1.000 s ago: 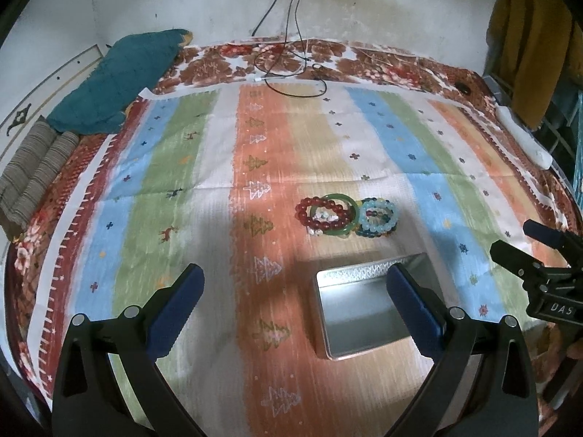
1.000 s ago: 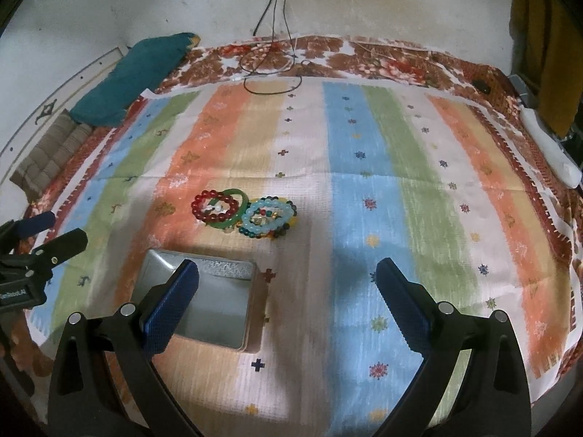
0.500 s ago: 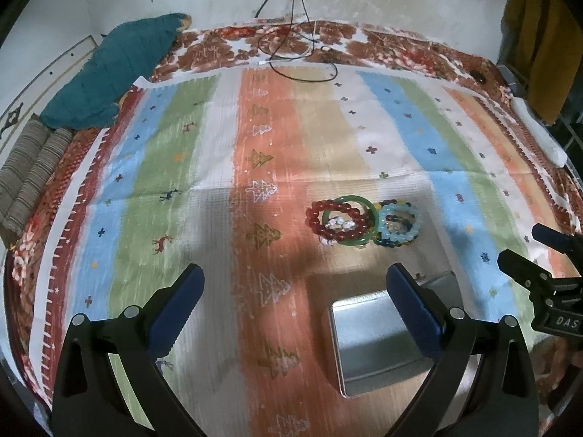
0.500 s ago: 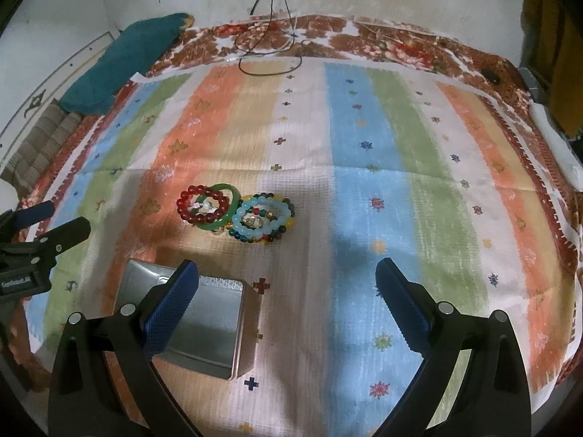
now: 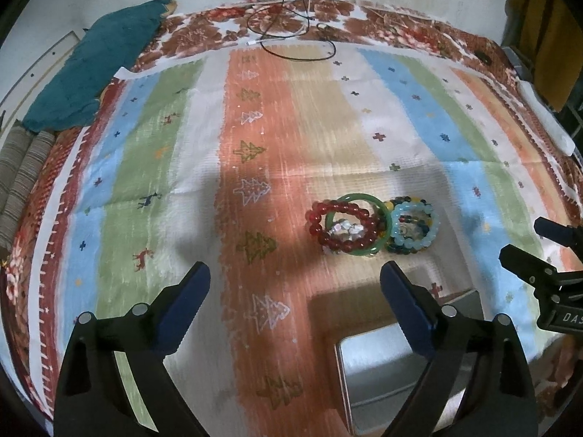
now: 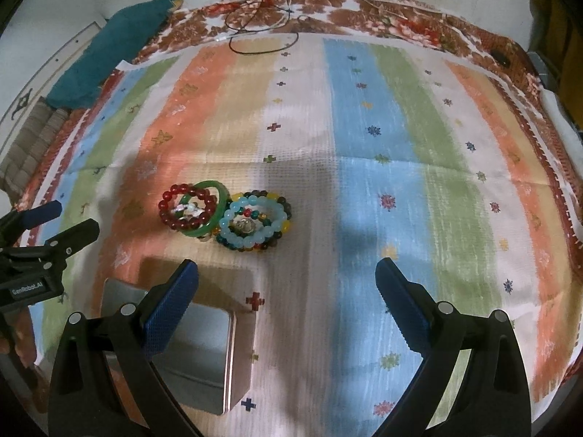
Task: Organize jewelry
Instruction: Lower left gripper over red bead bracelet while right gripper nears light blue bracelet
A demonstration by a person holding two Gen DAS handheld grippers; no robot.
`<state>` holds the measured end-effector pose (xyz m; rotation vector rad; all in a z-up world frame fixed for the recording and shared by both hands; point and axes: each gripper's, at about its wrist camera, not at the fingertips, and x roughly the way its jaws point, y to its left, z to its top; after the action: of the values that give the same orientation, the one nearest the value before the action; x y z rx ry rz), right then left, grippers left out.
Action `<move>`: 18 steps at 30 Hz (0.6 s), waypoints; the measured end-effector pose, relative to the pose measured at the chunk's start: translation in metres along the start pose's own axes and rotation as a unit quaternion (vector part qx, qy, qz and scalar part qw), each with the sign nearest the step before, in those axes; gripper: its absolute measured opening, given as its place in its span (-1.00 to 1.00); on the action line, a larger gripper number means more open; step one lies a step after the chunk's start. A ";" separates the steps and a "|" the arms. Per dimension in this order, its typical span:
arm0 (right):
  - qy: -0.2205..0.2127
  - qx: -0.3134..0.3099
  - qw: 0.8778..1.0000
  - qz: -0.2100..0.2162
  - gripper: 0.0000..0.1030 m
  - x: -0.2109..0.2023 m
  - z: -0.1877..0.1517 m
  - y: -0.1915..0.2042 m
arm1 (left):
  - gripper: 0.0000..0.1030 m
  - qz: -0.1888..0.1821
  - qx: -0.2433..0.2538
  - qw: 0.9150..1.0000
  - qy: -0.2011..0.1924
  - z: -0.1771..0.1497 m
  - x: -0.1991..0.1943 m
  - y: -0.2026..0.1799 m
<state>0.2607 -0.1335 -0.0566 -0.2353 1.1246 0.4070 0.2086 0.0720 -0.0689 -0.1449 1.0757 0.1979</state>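
A pile of bracelets lies on the striped cloth: a red bead bracelet [image 5: 344,227] over a green bangle [image 5: 384,231], and a light blue bead bracelet [image 5: 413,225] on darker multicoloured beads. The pile also shows in the right wrist view [image 6: 222,215]. An open silver tin [image 5: 393,371] sits nearer than the pile; in the right wrist view the tin [image 6: 196,357] is at lower left. My left gripper [image 5: 295,284] is open and empty, above the cloth short of the pile. My right gripper [image 6: 288,284] is open and empty, to the right of the tin.
A teal pillow [image 5: 98,73] lies at the far left of the bed. Black and white cables [image 5: 291,36] lie at the far edge by the wall. A white power strip [image 5: 546,120] lies along the right edge. Yellow cloth [image 5: 543,32] hangs at right.
Both grippers have moved forward toward the bracelets. The pile and the tin have slid nearer and lower in both views. Both grippers stayed open.
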 end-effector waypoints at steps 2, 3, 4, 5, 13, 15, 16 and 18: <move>0.004 -0.002 1.000 -0.004 0.91 0.005 0.003 0.000 | 0.74 -0.002 -0.001 1.000 0.003 0.004 0.005 0.000; 0.006 -0.003 1.000 -0.007 0.86 0.007 0.005 0.000 | 0.74 -0.005 0.000 1.000 0.003 0.005 0.006 0.000; 0.010 -0.004 1.000 -0.012 0.71 0.011 0.007 0.000 | 0.73 -0.006 0.002 1.000 0.004 0.007 0.008 -0.001; 0.015 -0.004 1.000 -0.018 0.68 0.015 0.009 0.000 | 0.70 -0.005 0.003 1.000 0.005 0.008 0.011 -0.001; 0.033 -0.004 0.999 -0.025 0.67 0.035 0.019 0.000 | 0.56 -0.005 0.006 1.000 0.027 0.016 0.034 0.001; 0.039 -0.005 0.999 -0.025 0.60 0.040 0.020 0.001 | 0.54 -0.005 0.009 1.000 0.029 0.018 0.037 0.000; 0.041 -0.005 0.999 -0.025 0.57 0.042 0.021 0.001 | 0.54 -0.007 0.011 0.999 0.030 0.020 0.039 -0.001; 0.047 -0.002 0.999 -0.024 0.56 0.047 0.022 0.001 | 0.54 -0.008 0.014 0.999 0.030 0.022 0.041 -0.002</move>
<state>0.2964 -0.1151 -0.0901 -0.2867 1.2076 0.3579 0.2467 0.0783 -0.0948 -0.1352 1.1371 0.1643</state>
